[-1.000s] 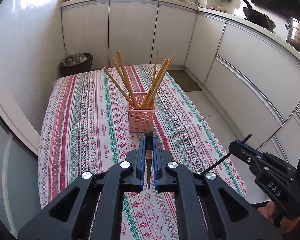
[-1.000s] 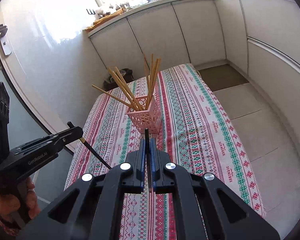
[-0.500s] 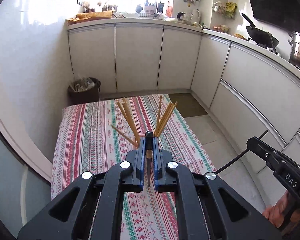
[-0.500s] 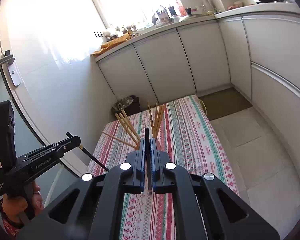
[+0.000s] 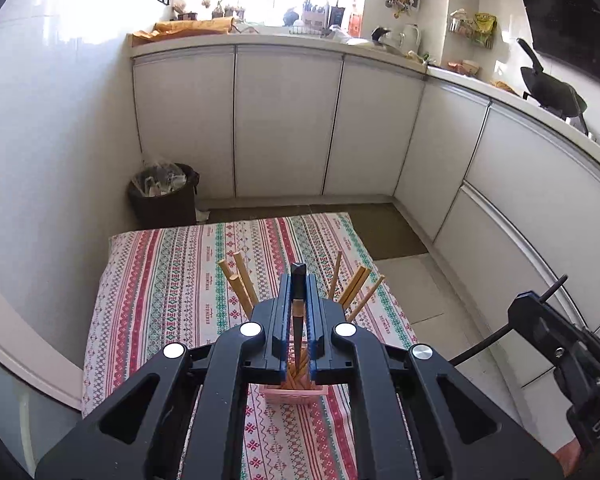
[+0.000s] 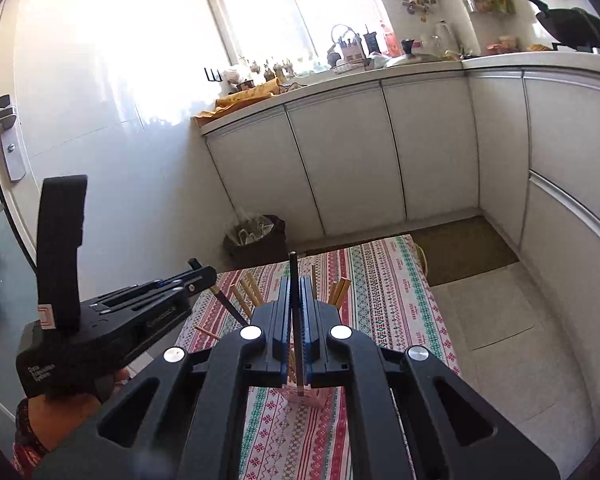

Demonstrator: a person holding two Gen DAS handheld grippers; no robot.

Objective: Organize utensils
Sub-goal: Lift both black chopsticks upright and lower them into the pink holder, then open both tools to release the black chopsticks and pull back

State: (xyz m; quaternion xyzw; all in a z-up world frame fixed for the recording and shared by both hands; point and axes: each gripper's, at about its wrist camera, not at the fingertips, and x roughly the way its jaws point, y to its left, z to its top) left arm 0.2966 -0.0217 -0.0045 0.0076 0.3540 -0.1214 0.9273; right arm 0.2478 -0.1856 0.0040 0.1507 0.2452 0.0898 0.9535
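The left gripper (image 5: 299, 300) is clamping a dark chopstick (image 5: 298, 320) between its blue pads, its squared end poking up past the fingertips. The right gripper (image 6: 299, 300) is likewise pinching a second dark chopstick (image 6: 294, 312) with its jaws nearly touching. In the right wrist view a hand (image 6: 66, 410) is gripping the left tool's handle, whose white lettering is too small to read.

Below both grippers, a pink perforated holder (image 5: 294, 394) is standing toward the middle of the tabletop, which is wearing a striped patterned cloth (image 5: 160, 280). Wooden chopsticks (image 5: 242, 284) are fanning out of the holder, leaning left and right. Small printed words are repeating along the cloth's stripes, but they are not legible.

The cloth around the holder is lying bare out to its edges. Beyond the right edge, pale floor tiles (image 5: 416, 292) are leaving an open aisle along the white cabinets (image 5: 284, 120). Past the far left corner, a dark bin (image 5: 164, 196) is sitting against the wall.
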